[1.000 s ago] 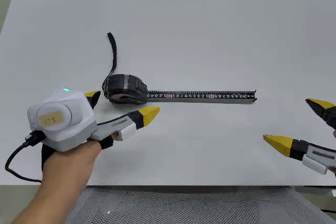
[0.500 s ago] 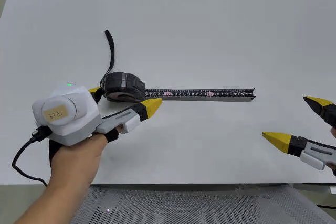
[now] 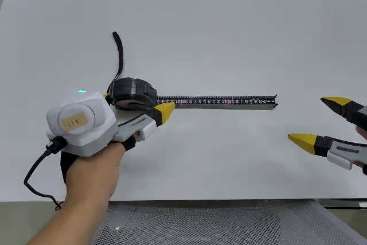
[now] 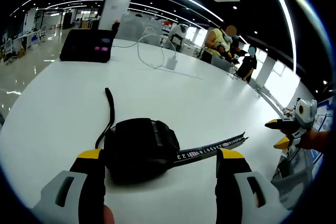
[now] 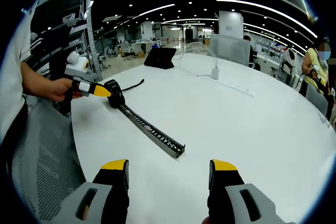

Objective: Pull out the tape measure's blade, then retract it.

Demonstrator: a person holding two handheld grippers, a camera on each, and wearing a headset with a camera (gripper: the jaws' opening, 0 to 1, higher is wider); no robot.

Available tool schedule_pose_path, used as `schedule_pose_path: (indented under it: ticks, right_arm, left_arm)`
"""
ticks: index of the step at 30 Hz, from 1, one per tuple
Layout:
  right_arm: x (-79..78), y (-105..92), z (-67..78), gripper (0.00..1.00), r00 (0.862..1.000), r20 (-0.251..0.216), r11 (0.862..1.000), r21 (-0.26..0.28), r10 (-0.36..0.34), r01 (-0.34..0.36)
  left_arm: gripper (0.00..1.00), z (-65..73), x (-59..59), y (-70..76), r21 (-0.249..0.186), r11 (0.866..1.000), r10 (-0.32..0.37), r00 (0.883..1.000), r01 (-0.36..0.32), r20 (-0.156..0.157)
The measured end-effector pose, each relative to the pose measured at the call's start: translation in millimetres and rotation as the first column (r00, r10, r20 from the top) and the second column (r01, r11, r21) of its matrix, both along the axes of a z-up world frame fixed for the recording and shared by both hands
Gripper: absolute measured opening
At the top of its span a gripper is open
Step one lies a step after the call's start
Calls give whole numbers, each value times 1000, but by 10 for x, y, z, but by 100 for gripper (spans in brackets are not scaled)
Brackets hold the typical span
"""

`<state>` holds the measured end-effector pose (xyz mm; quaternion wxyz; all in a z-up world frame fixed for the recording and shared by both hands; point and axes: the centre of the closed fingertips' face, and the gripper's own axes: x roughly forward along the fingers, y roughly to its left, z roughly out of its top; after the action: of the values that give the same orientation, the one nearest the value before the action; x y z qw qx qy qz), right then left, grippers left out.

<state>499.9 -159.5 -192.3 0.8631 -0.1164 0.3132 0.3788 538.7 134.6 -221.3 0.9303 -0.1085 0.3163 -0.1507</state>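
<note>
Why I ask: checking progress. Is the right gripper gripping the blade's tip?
No, the right gripper is open and apart from the blade tip, which lies on the table.

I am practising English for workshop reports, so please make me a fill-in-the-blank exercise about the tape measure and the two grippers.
1. The left gripper has its jaws ___, with the tape measure's case just ahead of their tips.
2. The blade is pulled ___ of the case and lies on the table.
3. The right gripper, also open, holds ___.

Missing words: open; out; nothing.
</note>
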Motion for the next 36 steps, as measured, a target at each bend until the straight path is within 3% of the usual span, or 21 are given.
schedule_pose_path:
  ticks: [11, 19, 29, 36]
  right_arm:
    - [142, 70, -82, 52, 991, -15, 988, -75, 133, -134]
    - [190, 127, -190, 47, 967, -52, 956, -146, 250, -255]
    - [249, 171, -281, 43, 940, -81, 920, -191, 332, -342]
    - [312, 200, -303, 37, 926, -96, 902, -206, 366, -378]
  left_arm:
    - [77, -49, 55, 63, 57, 996, 70, 998, -70, -6]
    - [74, -69, 89, 108, 63, 992, 113, 994, -112, -10]
    - [68, -103, 125, 163, 79, 986, 148, 989, -145, -25]
    - [66, -112, 138, 179, 74, 983, 170, 985, -167, -30]
